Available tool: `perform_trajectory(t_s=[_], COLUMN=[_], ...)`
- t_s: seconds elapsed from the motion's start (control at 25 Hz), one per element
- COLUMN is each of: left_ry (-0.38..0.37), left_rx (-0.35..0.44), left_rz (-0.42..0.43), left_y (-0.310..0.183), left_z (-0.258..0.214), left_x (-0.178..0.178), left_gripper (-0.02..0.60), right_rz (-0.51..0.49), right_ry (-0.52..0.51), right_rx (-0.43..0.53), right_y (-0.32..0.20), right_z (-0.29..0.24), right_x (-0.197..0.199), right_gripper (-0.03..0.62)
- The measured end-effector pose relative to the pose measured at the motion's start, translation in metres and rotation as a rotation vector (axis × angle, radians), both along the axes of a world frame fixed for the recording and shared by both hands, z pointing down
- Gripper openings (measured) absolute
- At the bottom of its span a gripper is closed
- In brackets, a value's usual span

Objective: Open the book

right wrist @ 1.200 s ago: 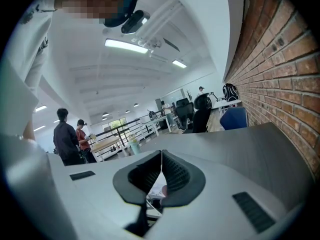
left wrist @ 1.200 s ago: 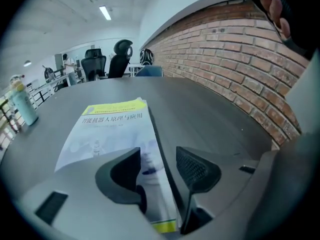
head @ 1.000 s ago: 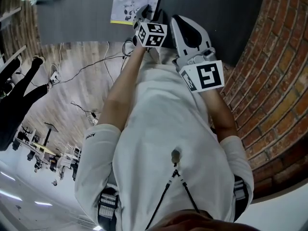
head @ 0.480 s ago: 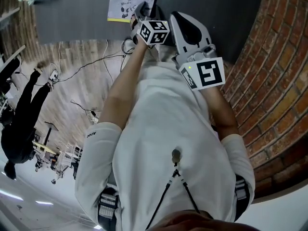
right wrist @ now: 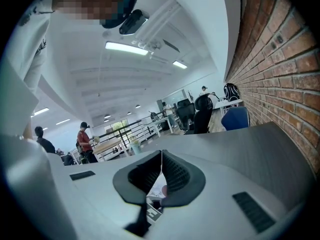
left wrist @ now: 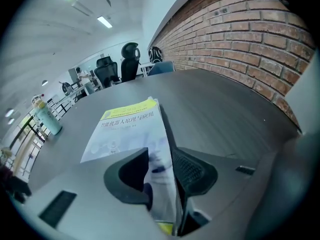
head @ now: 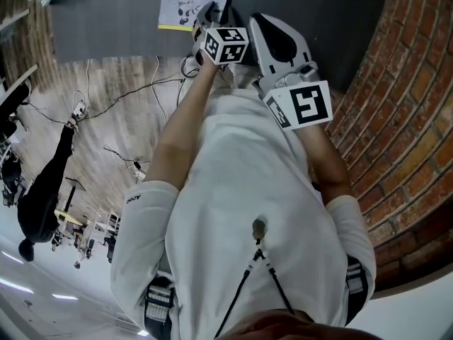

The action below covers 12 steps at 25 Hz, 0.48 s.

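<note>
- Stretching across the top of the head view, a dark grey table (head: pixel 106 13) is carrying everything in play. In the left gripper view its top (left wrist: pixel 225 109) is running off toward some office chairs (left wrist: pixel 117 66).
- A brick wall (head: pixel 410 119) is curving down the right side of the head view and is bordering the table on the right in the left gripper view (left wrist: pixel 235 29).
- The person's white shirt (head: pixel 248 211) is filling the middle of the head view, with both forearms reaching up toward the table's near edge.
- The book (head: pixel 191 2) is lying on the table close to that near edge. Its pale cover is facing up, with a yellow band showing along its far end in the left gripper view (left wrist: pixel 127 129).
- The right gripper (head: pixel 263 21) is hovering just to the right of the left one, at the table's edge. In its own view (right wrist: pixel 161 156) its jaws are meeting along a thin line, fully together and gripping nothing.
- The left gripper (head: pixel 211 9) is tilting down onto the book's right-hand edge.
  - In its own view (left wrist: pixel 160 154) its jaws have just been closing and are standing only narrowly apart, with the book's cover running up between them.
  - The left finger (left wrist: pixel 127 176) is lying over the cover's face.
  - The ridged right pad (left wrist: pixel 192 171) is sitting just beside the cover's edge, and no firm squeeze is showing.
- A marker cube (head: pixel 226 46) is riding on the left gripper's back.
- A teal bottle (left wrist: pixel 47 119) is standing well apart from the book, toward the table's left side.
</note>
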State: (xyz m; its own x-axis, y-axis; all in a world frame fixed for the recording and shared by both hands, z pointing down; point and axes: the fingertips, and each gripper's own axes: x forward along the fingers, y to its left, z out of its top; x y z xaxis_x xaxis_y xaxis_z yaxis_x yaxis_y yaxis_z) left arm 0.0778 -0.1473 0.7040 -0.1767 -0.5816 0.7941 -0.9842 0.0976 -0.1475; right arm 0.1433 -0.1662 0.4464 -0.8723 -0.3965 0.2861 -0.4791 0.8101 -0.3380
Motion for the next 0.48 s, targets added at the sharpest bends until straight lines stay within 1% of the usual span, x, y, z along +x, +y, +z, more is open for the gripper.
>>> perform_trajectory(t_s=[0.16,0.28,0.36,0.44,0.48], left_ry=[-0.026,-0.040,-0.048,-0.047,-0.043], left_rx=[-0.033,-0.022,-0.013,-0.006,-0.004], left_rz=[-0.043,-0.026,0.001,0.018,0.020], left_y=[0.002,0.003,0.004,0.005,0.005], left_z=[-0.013,-0.013,-0.011,-0.017,-0.020], left_x=[0.004,0.003,0.000,-0.005,-0.007], left_gripper=[0.156,0.146,0.114,0.067,0.063], right_rz=[0.003,0.006,0.006,0.006,0.006], right_ry=[-0.011,-0.012,-0.010,-0.008,-0.007], right_rx=[0.003,-0.001,-0.003,-0.006,-0.006], right_y=[-0.003,-0.004,-0.004,-0.004,-0.004], right_z=[-0.013,-0.005,0.004,0.004,0.003], right_x=[0.008,0.009,0.006,-0.001,-0.004], right_gripper=[0.035,0.035,0.035,0.035,0.035])
